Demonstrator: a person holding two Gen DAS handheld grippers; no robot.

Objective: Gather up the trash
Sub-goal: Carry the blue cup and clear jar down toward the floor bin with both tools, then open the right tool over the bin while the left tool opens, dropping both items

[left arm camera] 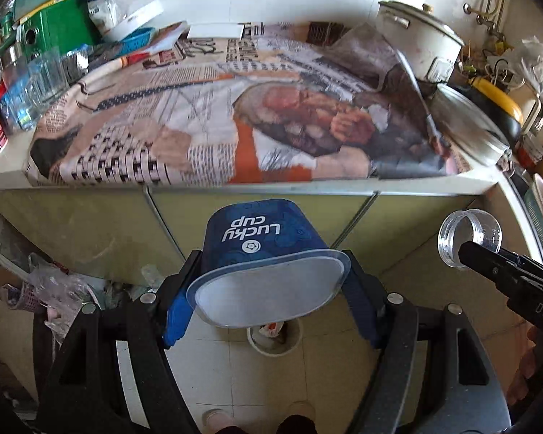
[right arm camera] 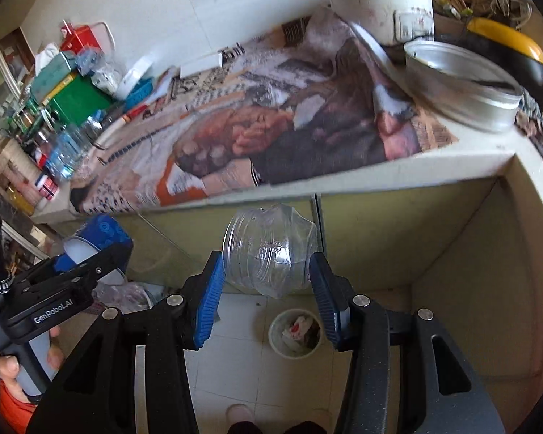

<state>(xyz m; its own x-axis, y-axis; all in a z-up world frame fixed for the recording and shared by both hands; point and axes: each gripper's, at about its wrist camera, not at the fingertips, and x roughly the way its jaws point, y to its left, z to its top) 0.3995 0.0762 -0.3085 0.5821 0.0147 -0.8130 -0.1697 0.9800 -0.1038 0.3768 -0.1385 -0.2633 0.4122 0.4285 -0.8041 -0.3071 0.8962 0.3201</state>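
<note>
The blue cup (left arm camera: 262,233), printed "Lucky cup", sits clamped between the blue pads of the left hand-held gripper (left arm camera: 268,302) in the left wrist view, its whitish sealed top turned toward the camera and its base pointing away toward the table (left arm camera: 235,182). Directly below this hand-held gripper, on the tiled floor, stands a small round trash bin (left arm camera: 274,340) with scraps inside, partly hidden by the cup. Off to the right of the left hand-held gripper, at about the same height, the right hand-held gripper's dark finger reaches in holding a clear plastic jar (left arm camera: 468,237), open mouth toward the camera. Ahead and above, the table carries a spread newspaper (left arm camera: 213,119), a white rice cooker (left arm camera: 420,43) and a metal bowl (left arm camera: 467,123).

In the right wrist view, the right hand-held gripper (right arm camera: 268,300) is closed partway on the clear plastic jar (right arm camera: 268,251), which looks dented and lies on its side between the blue pads. The trash bin (right arm camera: 296,332) is straight below, just beyond the fingertips on the floor. To the left, the left hand-held gripper (right arm camera: 90,267) holds the blue cup (right arm camera: 99,237) in front of the table's lower panels. The table (right arm camera: 380,177) edge runs above and ahead of both.
</note>
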